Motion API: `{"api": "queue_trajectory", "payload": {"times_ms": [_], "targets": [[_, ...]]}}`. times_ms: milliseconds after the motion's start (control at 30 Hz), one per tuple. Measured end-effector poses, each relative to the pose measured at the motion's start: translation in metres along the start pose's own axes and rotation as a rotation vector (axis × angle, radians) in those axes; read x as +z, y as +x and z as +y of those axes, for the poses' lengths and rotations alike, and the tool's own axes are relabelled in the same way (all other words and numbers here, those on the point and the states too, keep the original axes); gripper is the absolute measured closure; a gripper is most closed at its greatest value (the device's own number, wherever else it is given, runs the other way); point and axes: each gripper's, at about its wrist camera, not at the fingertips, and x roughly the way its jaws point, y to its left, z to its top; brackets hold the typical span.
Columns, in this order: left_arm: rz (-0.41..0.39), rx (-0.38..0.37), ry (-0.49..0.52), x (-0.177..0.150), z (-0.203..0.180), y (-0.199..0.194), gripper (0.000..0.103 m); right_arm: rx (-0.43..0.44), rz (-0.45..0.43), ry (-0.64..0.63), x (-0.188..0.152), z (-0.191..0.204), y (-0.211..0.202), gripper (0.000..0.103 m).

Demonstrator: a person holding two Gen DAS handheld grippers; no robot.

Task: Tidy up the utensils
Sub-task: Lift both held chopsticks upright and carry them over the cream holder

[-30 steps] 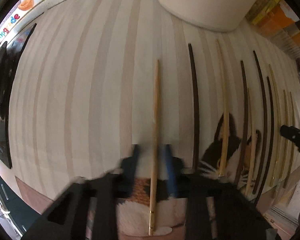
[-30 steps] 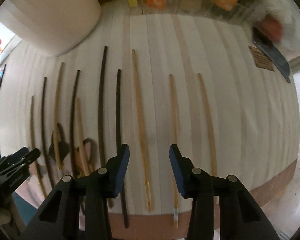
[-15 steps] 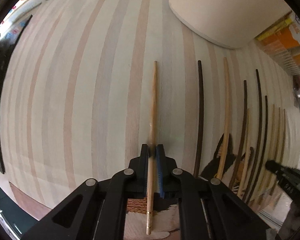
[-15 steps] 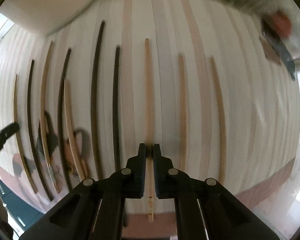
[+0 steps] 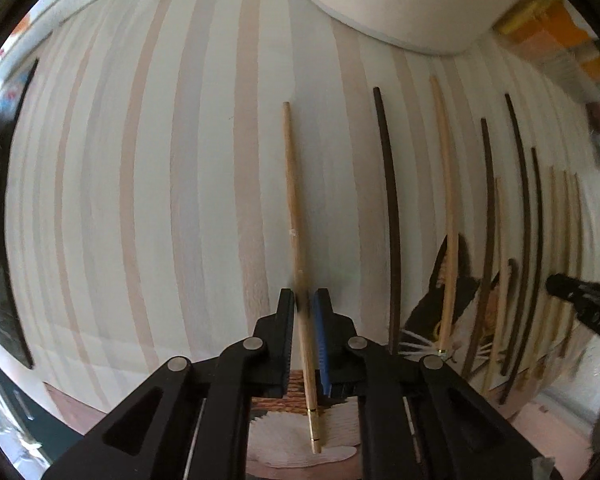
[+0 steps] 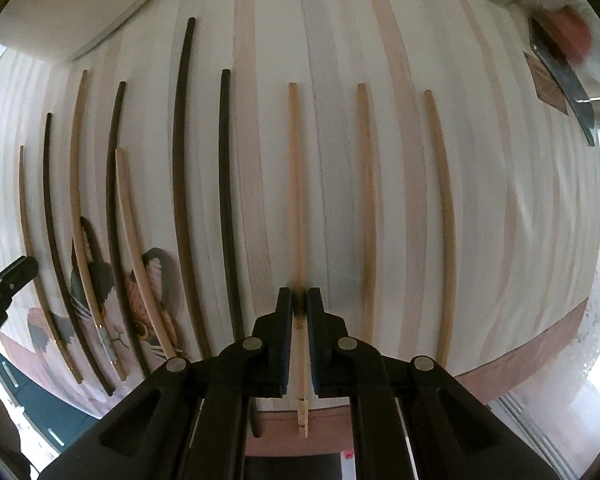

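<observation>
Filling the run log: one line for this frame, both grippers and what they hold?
left gripper: shut on light chopstick | right gripper: shut on pale chopstick | striped mat: other chopsticks lying in row

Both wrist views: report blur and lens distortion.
Left wrist view: the light wooden chopstick smears where the left gripper clamps it, and the dark brown chopsticks bow near the rim. Right wrist view: the striped cloth bulges; the top right corner is blurred.

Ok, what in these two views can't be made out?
- Left wrist view: whether the light chopstick in the left hand-held gripper is lifted off the striped mat; motion blur at the pads.
- Right wrist view: the dark chopstick's near end, behind the right hand-held gripper.
- Shelf items: blurred, cut off.
</observation>
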Motion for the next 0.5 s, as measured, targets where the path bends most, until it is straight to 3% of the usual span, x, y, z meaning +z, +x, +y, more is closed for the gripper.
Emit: {"api": "queue_trajectory", "payload": {"times_ms": [267, 500], "targets": [[-0.047, 0.074, -0.010, -0.015, -0.038, -0.008, 0.099, 0.029, -0.012, -0.012, 0.015, -0.028, -0.003, 0.096], [-0.119, 0.057, -0.086, -0.048, -0.030, -0.066, 0.099, 0.077, -0.107, -0.045, -0.008, -0.040, -0.028, 0.096]]}}
